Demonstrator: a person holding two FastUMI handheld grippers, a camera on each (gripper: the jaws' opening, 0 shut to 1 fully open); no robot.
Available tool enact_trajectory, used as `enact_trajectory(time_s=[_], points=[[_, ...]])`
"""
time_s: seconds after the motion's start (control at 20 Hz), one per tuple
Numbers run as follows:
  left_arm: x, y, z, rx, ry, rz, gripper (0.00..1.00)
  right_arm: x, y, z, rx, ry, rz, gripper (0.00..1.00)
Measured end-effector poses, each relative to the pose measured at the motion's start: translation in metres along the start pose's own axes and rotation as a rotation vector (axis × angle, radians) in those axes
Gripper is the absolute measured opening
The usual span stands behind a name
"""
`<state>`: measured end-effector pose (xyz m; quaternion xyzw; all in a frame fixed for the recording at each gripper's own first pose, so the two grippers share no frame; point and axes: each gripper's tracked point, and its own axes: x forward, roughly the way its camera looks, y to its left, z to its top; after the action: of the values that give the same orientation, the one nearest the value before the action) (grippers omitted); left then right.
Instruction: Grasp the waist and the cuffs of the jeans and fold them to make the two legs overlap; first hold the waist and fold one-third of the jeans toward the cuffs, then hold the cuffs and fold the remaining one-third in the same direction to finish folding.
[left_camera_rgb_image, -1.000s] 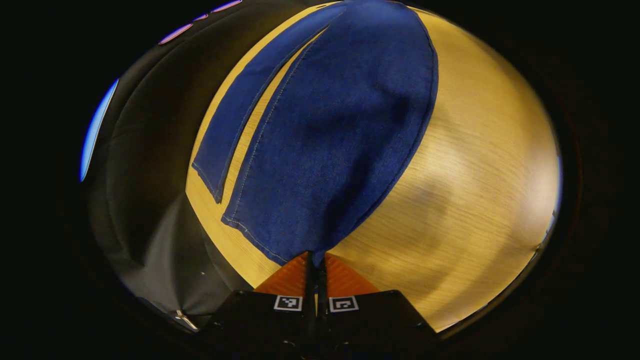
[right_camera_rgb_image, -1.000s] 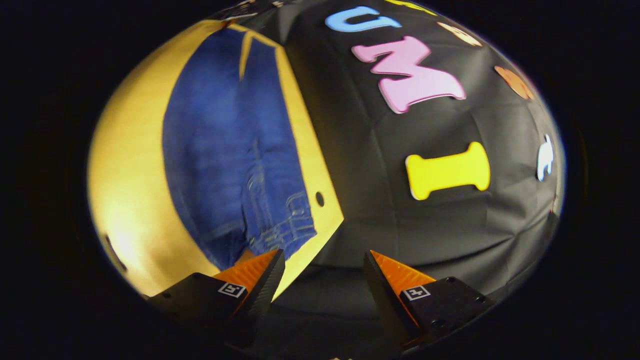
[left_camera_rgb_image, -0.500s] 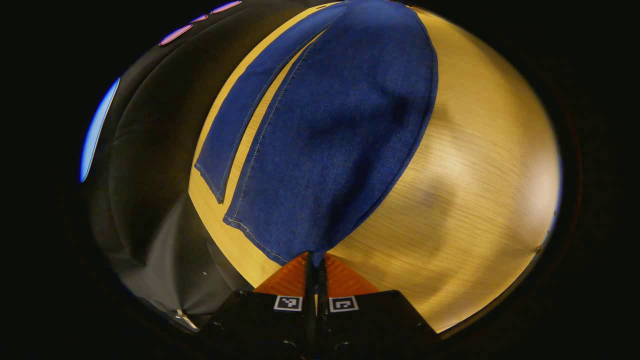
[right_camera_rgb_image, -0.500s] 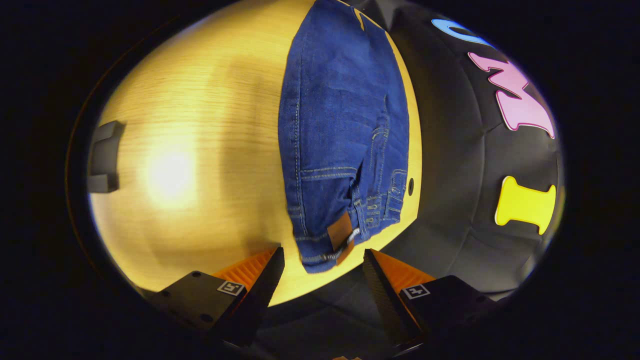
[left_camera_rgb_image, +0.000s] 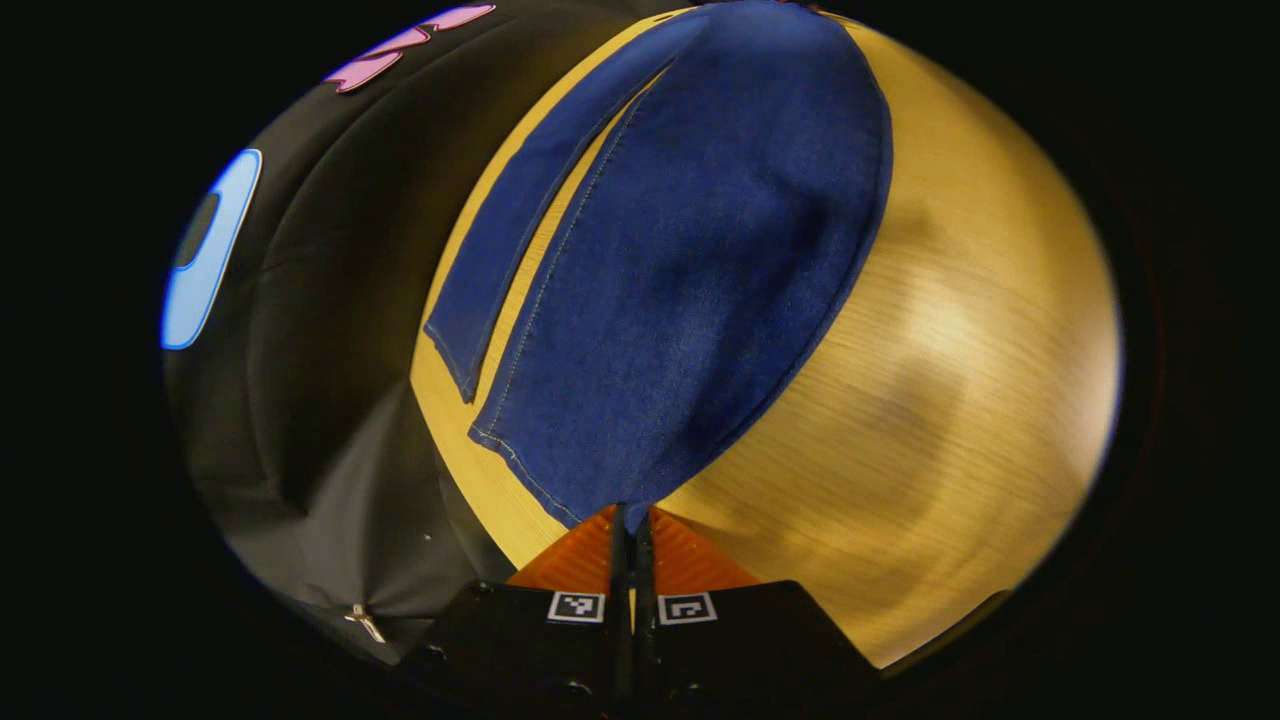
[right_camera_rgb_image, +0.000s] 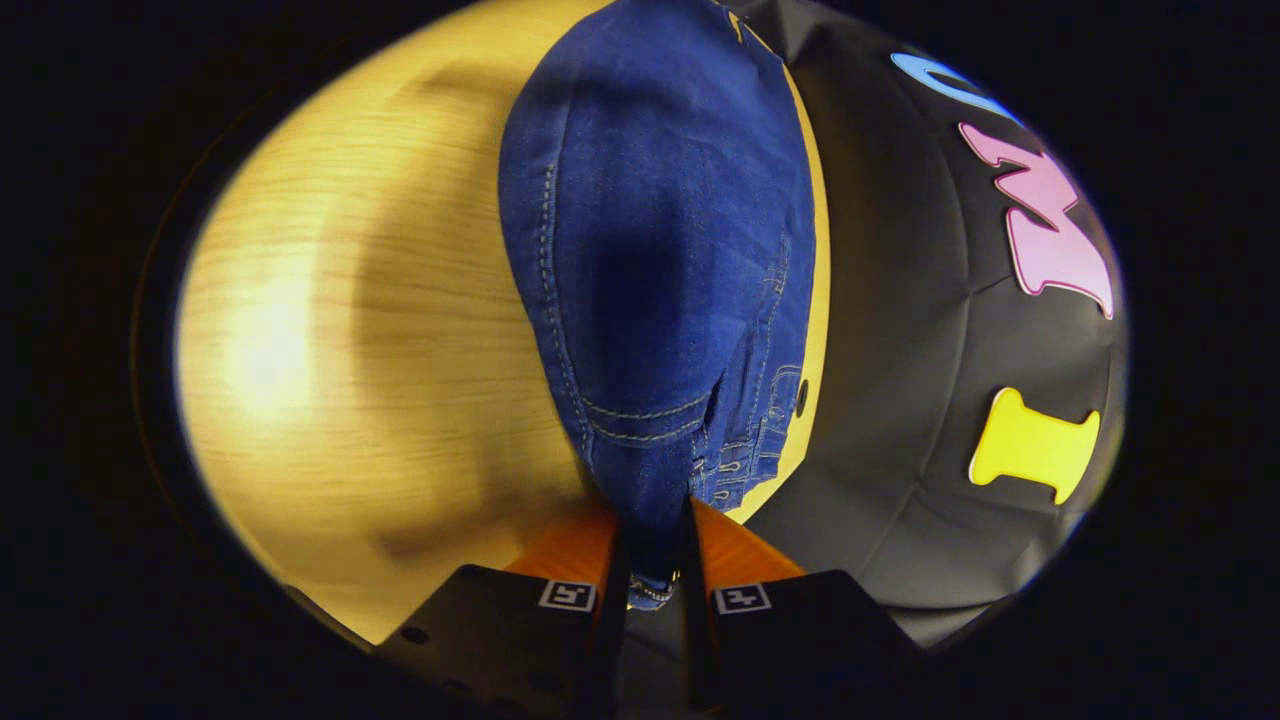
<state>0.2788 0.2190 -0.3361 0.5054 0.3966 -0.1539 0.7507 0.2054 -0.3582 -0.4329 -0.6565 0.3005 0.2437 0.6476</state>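
Down at the bottom of the left gripper view, the left gripper (left_camera_rgb_image: 630, 520) has its two fingers pressed together on the corner of a cuff (left_camera_rgb_image: 560, 490), pinching the denim between them. From that pinch the jeans (left_camera_rgb_image: 690, 250) spread away across the wooden table (left_camera_rgb_image: 960, 380), the held leg broad and raised over the tabletop, casting a soft shadow to its right. The second leg (left_camera_rgb_image: 510, 250) lies flat and narrow on the far side, near the table edge by the black cloth wall (left_camera_rgb_image: 300, 330), with a strip of bare wood between the two legs.

Likewise, in the right gripper view the right gripper (right_camera_rgb_image: 655, 545) is closed on the waist (right_camera_rgb_image: 650, 500), the waistband tucked between both fingers. The denim rises from there with a stitched pocket seam (right_camera_rgb_image: 640, 415) and belt loops (right_camera_rgb_image: 745, 455) showing, stretching away along the table's far edge beside the wall.
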Motion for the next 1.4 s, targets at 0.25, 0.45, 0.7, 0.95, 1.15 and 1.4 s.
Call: enact_trajectory(time_s=[0.25,0.45,0.7,0.95,1.15,1.4], points=[[0.002,-0.002,0.001,-0.096,-0.009,0.057,0.06,0.001,0.004,-0.001,0.144,-0.025,0.047,0.09],[0.002,-0.003,0.001,-0.153,-0.015,0.06,0.05,-0.007,0.002,0.002,0.105,-0.048,0.082,0.07],[-0.006,-0.003,0.009,-0.34,-0.012,-0.019,0.06,-0.047,-0.02,0.003,0.081,-0.058,0.072,0.07],[-0.03,0.03,0.045,-0.701,-0.098,-0.116,0.06,-0.077,-0.094,0.009,0.172,-0.092,0.054,0.07],[-0.039,0.1,0.103,-0.923,-0.229,-0.146,0.06,-0.047,-0.169,0.02,0.346,-0.134,0.078,0.07],[0.017,0.197,0.163,-1.095,-0.265,-0.232,0.06,0.036,-0.208,0.011,0.615,-0.091,0.233,0.07]])
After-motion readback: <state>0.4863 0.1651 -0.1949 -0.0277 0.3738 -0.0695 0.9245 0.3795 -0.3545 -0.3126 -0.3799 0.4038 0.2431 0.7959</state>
